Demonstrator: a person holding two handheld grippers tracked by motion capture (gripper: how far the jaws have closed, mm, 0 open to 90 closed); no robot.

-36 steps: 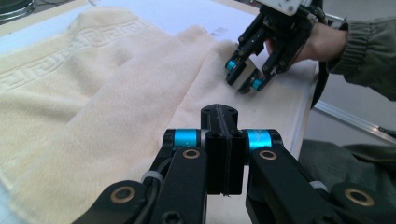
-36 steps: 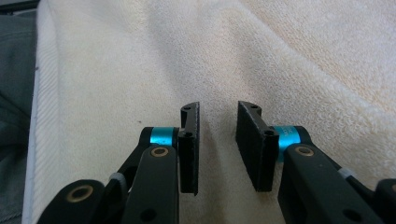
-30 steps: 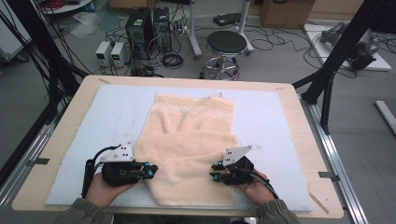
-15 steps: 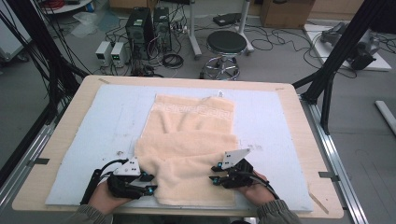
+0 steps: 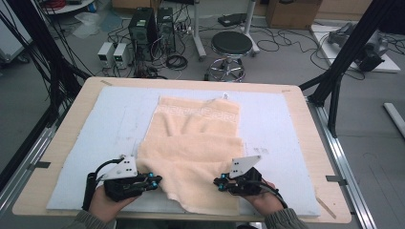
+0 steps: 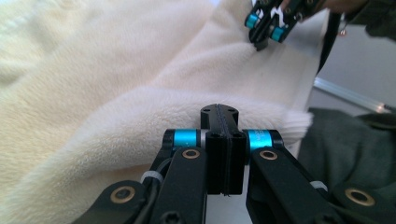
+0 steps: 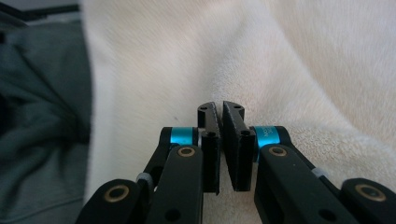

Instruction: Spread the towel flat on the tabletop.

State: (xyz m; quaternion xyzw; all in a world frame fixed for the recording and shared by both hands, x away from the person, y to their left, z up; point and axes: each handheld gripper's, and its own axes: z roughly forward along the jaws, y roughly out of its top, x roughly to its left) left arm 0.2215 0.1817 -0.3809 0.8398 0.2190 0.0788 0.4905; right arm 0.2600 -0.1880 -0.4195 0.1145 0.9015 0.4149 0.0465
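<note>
On the pale blue mat (image 5: 114, 114) covering the wooden surface (image 5: 71, 102), a cream towel (image 5: 196, 143) lies mid-surface, long axis running away from the person. Far end flat, patterned border band visible; near half rumpled, a fold ridge crossing the middle.

Left gripper (image 5: 155, 180) sits at the towel's near-left edge, held in the left hand (image 5: 102, 205). Its jaws have just been closing; in the left gripper view, left gripper (image 6: 219, 112) has jaws pressed fully together with the tips against a raised fold of towel (image 6: 116, 93). Whether any pile is pinched between the tips I cannot tell.

Right gripper (image 5: 219, 182) is at the near-right part of the towel, right hand (image 5: 265, 200) behind it. Jaws have just been closing too. In the right gripper view, right gripper (image 7: 219, 109) is nearly shut, tips close together with a thin gap lower down, towel (image 7: 303, 70) directly behind them. Grip on cloth not confirmable.

Grippers well apart, both pointing inward at the towel.
</note>
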